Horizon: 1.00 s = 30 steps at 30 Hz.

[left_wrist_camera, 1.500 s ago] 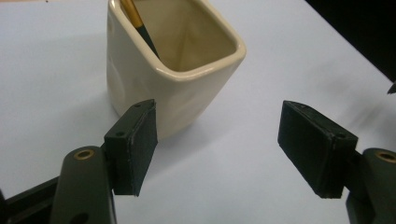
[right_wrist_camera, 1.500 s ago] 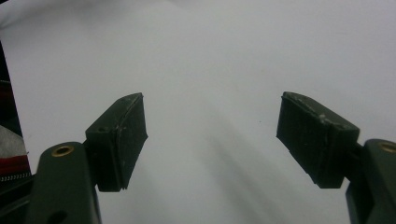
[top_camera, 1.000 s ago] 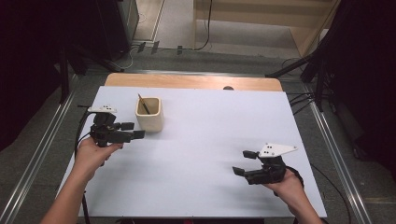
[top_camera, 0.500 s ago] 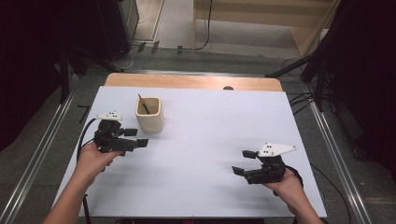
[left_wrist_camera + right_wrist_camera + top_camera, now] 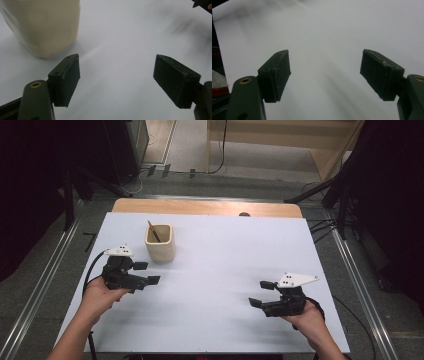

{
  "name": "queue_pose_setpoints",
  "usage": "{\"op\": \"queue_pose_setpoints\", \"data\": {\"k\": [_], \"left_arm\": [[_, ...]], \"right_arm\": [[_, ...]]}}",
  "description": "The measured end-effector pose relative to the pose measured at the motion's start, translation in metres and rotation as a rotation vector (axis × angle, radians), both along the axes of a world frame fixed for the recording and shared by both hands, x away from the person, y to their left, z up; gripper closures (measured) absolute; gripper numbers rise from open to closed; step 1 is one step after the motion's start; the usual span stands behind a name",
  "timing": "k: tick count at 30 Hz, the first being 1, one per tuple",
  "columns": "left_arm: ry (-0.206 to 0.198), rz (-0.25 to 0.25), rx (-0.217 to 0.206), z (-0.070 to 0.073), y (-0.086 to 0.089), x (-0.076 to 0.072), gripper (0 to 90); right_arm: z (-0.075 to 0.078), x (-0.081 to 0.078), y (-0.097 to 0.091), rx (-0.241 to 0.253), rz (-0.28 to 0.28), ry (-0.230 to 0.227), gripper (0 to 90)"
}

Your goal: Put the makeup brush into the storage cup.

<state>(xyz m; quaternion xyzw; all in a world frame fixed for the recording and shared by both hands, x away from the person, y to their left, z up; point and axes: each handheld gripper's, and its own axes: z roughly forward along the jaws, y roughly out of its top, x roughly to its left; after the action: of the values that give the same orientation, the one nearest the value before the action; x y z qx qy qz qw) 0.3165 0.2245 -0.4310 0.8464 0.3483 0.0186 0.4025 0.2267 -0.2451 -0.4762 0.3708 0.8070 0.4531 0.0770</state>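
where table lies bare, cup (image 5: 160, 243) apart

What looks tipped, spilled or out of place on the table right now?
Nothing stands out. The cream cup stands upright with a pencil leaning inside it, nothing spilled on the white table. The left hand-held gripper, jaws just opening, is empty beside it.

no readable text or label, as far as visible.

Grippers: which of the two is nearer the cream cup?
The left gripper. It sits just below and left of the cream cup holding a pencil, jaws open and empty. The right gripper is far across the white table.
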Motion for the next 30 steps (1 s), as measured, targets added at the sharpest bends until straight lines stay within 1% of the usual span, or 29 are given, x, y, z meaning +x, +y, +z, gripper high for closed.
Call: {"op": "queue_pose_setpoints", "data": {"k": [2, 5, 8, 10, 12, 14, 16, 19, 24, 27, 29, 30], "left_arm": [[-0.007, -0.004, 0.006, -0.001, 0.000, -0.001, 22.1], [-0.004, -0.011, 0.008, -0.002, -0.001, -0.003, 22.0], [-0.009, -0.021, 0.019, -0.003, -0.003, -0.006, 21.6], [-0.010, -0.028, 0.018, -0.004, -0.003, -0.007, 21.5], [-0.011, -0.034, 0.027, -0.005, -0.004, -0.008, 21.4], [-0.011, -0.038, 0.025, -0.006, -0.004, -0.010, 21.4], [-0.016, -0.045, 0.036, -0.007, -0.005, -0.011, 21.4], [-0.016, -0.056, 0.031, -0.009, -0.006, -0.012, 21.4], [-0.044, -0.074, 0.043, -0.010, -0.008, -0.017, 20.7], [-0.044, -0.080, 0.029, -0.011, -0.008, -0.019, 20.6], [-0.033, -0.083, 0.021, -0.012, -0.007, -0.020, 20.4], [-0.034, -0.082, 0.023, -0.013, -0.007, -0.021, 20.4]], "right_arm": [[0.000, 0.000, 0.000, 0.002, -0.001, 0.002, 25.0], [0.000, 0.000, -0.001, 0.004, -0.005, 0.002, 25.1], [0.000, 0.000, -0.002, 0.006, -0.007, 0.004, 25.1], [0.000, 0.000, -0.002, 0.007, -0.008, 0.004, 25.1], [0.000, 0.000, -0.001, 0.009, -0.008, 0.005, 25.1], [0.000, 0.000, -0.001, 0.009, -0.008, 0.005, 25.1], [0.000, 0.001, -0.002, 0.008, -0.008, 0.006, 25.0], [0.000, 0.001, -0.002, 0.010, -0.009, 0.006, 25.1], [0.000, 0.000, -0.002, 0.011, -0.012, 0.005, 25.1], [0.000, 0.000, -0.002, 0.013, -0.013, 0.005, 25.1], [0.000, 0.001, -0.002, 0.014, -0.013, 0.006, 25.1], [0.000, 0.000, -0.002, 0.014, -0.013, 0.006, 25.1]]}}
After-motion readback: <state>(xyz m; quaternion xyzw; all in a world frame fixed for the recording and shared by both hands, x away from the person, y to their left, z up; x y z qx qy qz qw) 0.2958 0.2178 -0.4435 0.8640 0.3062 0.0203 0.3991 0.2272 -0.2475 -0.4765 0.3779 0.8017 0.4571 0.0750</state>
